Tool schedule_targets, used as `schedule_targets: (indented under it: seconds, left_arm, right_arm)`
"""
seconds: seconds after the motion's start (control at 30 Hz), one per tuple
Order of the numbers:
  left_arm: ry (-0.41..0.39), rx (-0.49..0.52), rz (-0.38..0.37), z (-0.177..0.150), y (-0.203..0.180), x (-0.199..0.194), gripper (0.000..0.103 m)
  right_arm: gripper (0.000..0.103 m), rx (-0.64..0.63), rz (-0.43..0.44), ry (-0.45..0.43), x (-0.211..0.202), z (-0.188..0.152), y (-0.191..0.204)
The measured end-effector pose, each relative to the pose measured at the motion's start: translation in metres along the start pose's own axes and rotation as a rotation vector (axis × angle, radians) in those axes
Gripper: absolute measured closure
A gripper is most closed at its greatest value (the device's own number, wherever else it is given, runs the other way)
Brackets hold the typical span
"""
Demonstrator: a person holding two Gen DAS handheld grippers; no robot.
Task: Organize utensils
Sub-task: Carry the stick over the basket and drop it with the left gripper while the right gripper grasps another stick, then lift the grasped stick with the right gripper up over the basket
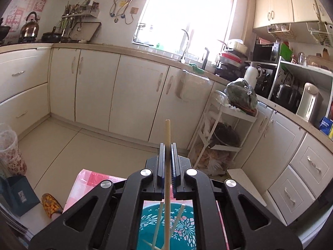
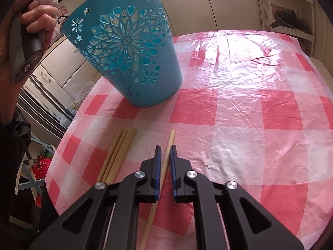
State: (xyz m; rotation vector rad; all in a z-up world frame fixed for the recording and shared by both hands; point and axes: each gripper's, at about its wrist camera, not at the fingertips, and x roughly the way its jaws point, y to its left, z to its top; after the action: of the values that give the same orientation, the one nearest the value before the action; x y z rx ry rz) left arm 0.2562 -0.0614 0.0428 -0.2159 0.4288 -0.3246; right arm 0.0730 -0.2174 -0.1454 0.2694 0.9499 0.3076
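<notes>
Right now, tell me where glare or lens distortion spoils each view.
Left wrist view: the window is blown out white, washing out the faucet; the cabinets bow with fisheye curvature. Right wrist view: sheen glares off the plastic tablecloth; the blue basket looks tilted near the frame's edge.

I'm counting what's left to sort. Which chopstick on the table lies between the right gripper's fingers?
The single pale wooden chopstick, lying apart on the pink checked tablecloth between the right gripper fingers. The other four lie bundled together to its left.
</notes>
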Motion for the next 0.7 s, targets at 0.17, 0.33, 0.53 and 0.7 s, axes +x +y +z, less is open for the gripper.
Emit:
schedule_targets:
  seconds: [0.17,0.33,0.53,0.7]
  left_arm:
    - [0.064,0.042,0.052,-0.017,0.004,0.002,0.098]
    - [0.139,0.048,0.052,-0.035,0.015,-0.002,0.096]
    - [0.123,0.039,0.112,-0.054,0.037,-0.043,0.046]
    - [0.097,0.001,0.224,-0.089,0.077,-0.084,0.031]
  right_arm:
    - [0.094,0.0,0.0,0.0,0.0,0.0,0.0]
    - [0.094,0.002,0.002,0.0,0.0,0.0,0.0]
    - [0.093,0.007,0.012,0.002,-0.002,0.0,-0.001]
    - [0.093,-0.018,-0.039,0.001,-0.002,-0.002,0.007]
